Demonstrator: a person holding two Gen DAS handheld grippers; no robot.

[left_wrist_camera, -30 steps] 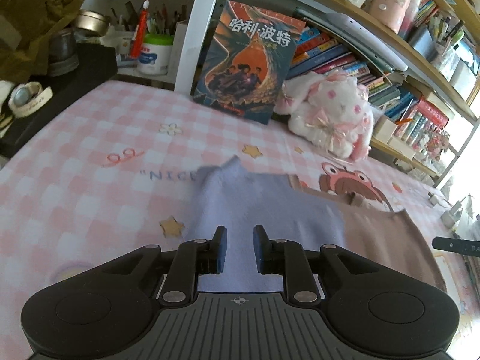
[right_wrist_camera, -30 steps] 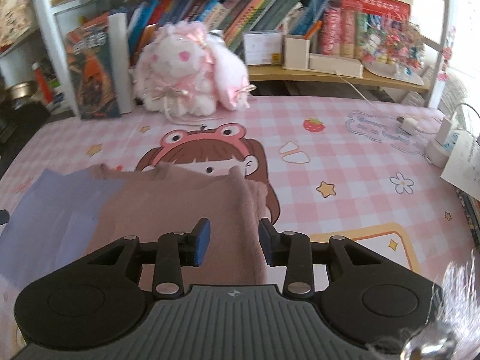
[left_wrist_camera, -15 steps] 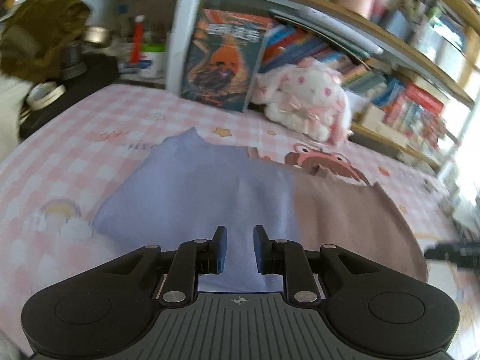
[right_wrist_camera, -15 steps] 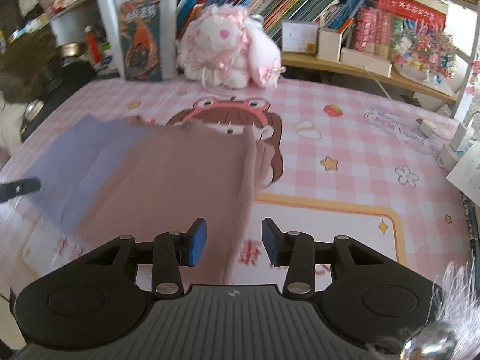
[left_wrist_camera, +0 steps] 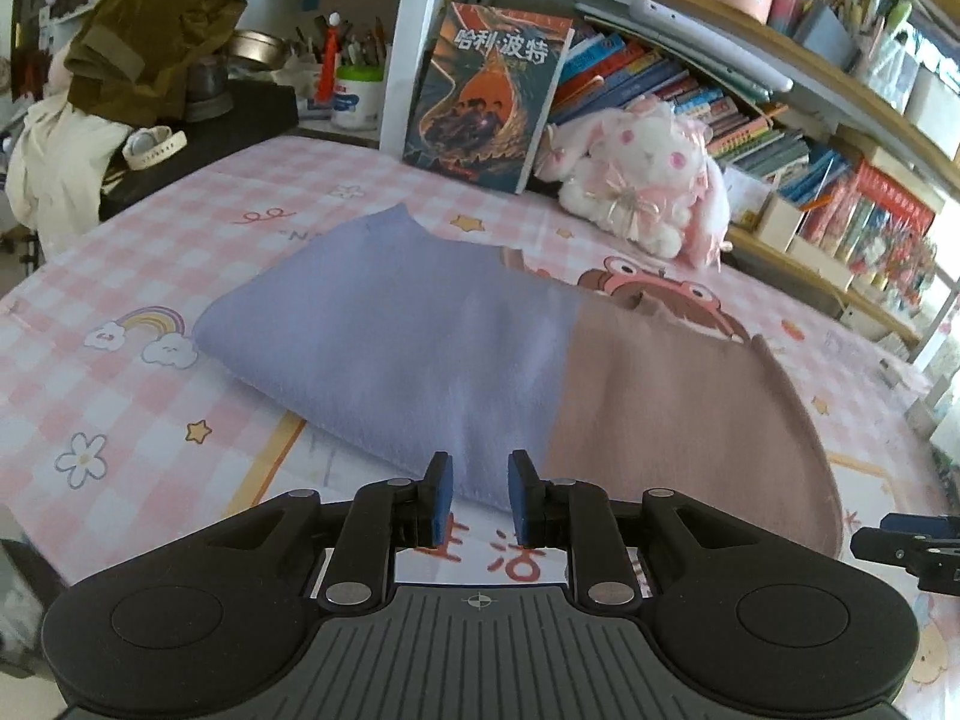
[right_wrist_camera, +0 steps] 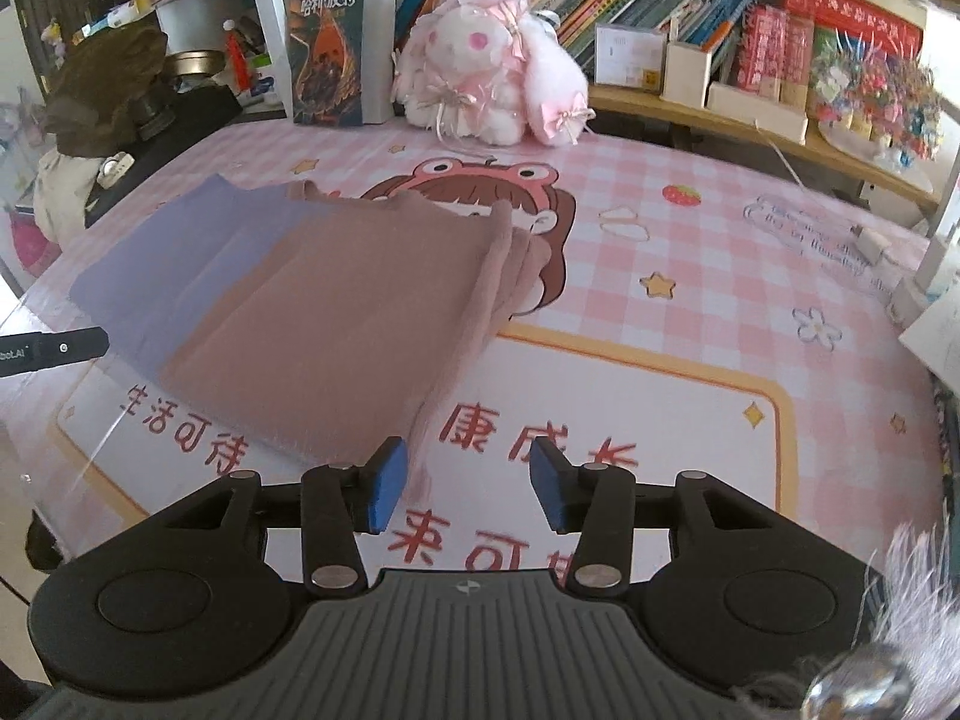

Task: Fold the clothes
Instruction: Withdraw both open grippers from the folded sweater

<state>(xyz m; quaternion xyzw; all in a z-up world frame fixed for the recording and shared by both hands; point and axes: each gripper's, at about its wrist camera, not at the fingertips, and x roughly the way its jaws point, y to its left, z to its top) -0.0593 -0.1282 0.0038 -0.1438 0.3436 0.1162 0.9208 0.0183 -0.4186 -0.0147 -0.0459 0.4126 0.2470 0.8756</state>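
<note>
A folded garment, lilac (left_wrist_camera: 396,330) on its left part and dusty pink-brown (left_wrist_camera: 678,408) on its right, lies flat on the pink checked table mat (left_wrist_camera: 120,276). It also shows in the right wrist view, lilac (right_wrist_camera: 162,264) and brown (right_wrist_camera: 360,306). My left gripper (left_wrist_camera: 478,498) is open and empty, just off the garment's near edge. My right gripper (right_wrist_camera: 467,483) is open and empty, at the brown part's near right corner, with nothing between the pads.
A pink plush rabbit (left_wrist_camera: 642,180) and an upright book (left_wrist_camera: 486,96) stand at the back against full bookshelves. A dark side table with an olive bag (left_wrist_camera: 144,42) is at the left. White chargers and papers (right_wrist_camera: 924,282) lie at the right edge.
Both grippers pulled back toward the near edge and away from the garment. The right gripper opened wider. The garment lies flat and released.
</note>
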